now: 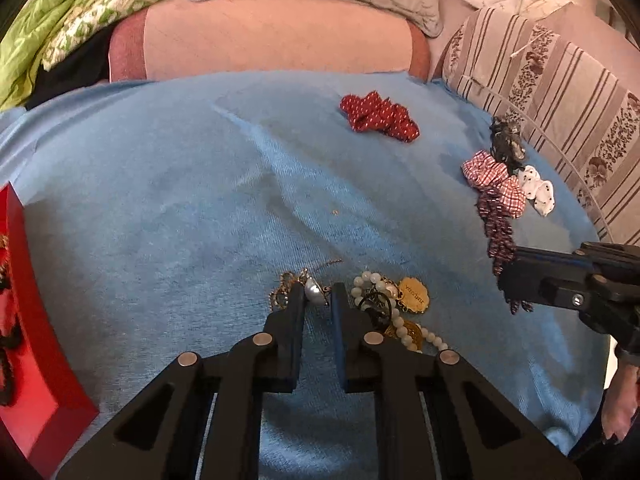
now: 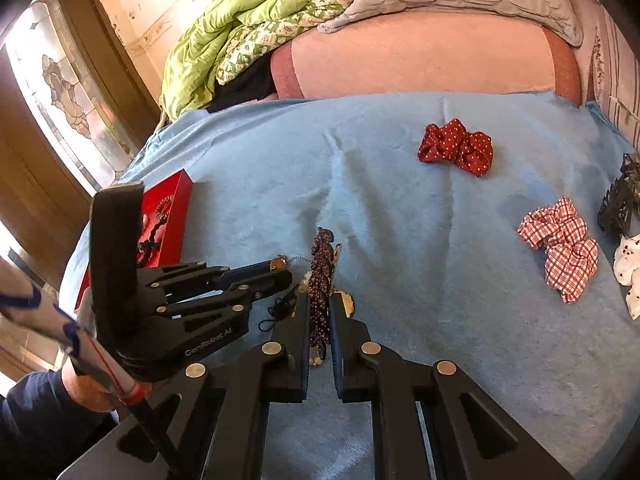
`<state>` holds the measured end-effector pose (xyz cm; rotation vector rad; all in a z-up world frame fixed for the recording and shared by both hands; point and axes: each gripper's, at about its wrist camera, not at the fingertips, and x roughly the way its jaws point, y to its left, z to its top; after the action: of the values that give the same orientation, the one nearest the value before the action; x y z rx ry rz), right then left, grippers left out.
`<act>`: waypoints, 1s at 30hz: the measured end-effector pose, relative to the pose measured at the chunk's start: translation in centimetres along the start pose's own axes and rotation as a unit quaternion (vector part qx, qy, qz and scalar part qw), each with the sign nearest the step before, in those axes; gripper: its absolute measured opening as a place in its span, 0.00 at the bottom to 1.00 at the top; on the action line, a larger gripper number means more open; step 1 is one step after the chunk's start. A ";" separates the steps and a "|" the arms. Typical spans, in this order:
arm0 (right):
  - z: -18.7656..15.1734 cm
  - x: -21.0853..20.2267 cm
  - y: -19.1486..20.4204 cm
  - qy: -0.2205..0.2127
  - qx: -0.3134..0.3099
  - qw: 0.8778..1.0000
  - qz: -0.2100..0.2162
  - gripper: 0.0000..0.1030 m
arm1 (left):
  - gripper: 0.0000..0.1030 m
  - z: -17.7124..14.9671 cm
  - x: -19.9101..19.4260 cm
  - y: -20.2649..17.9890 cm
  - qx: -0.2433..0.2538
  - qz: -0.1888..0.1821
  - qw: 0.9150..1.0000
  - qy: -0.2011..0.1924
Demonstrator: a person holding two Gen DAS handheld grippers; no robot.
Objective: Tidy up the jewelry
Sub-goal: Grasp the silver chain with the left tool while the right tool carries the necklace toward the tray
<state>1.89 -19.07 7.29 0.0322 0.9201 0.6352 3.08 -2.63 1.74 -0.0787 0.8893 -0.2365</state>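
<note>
My left gripper [image 1: 318, 295] is down on the blue blanket [image 1: 180, 200], shut on a pearl pendant [image 1: 314, 290] that trails a gold chain [image 1: 282, 286]. Just right of it lies a tangle of a white bead bracelet [image 1: 378, 285] and gold medallions [image 1: 414, 295]. My right gripper [image 2: 320, 304] is shut on a dark patterned scrunchie [image 2: 321, 268] that sticks up between its fingers. In the left wrist view the same scrunchie [image 1: 496, 224] hangs from the right gripper [image 1: 507, 280]. In the right wrist view the left gripper [image 2: 285, 267] is nearby on the left.
A red box [image 1: 28, 292] holding dark jewelry sits at the blanket's left edge. A red dotted scrunchie [image 1: 378, 116], a red gingham scrunchie [image 1: 496, 178], a white dotted scrunchie [image 1: 536, 190] and a black hair claw [image 1: 506, 142] lie far and right. Pillows and a green quilt [image 2: 240, 32] lie beyond.
</note>
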 end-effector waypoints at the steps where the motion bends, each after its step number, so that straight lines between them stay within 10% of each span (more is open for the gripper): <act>1: 0.0 0.0 0.1 -0.002 -0.001 1.000 0.000 0.10 | 0.12 0.1 -0.7 -0.1 0.006 0.001 1.000 -0.012; 15: 1.2 -0.8 2.5 -0.054 -0.025 0.998 0.011 0.10 | 0.12 2.6 -12.3 2.6 0.000 0.014 0.985 -0.174; 30: 2.5 2.6 9.5 -0.051 -0.059 0.995 0.069 0.10 | 0.12 0.6 -17.1 9.8 -0.051 0.051 0.979 -0.191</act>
<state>0.18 -9.35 9.61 0.0228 0.7851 0.8080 -5.08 10.92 13.46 -0.1674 0.5202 -0.0752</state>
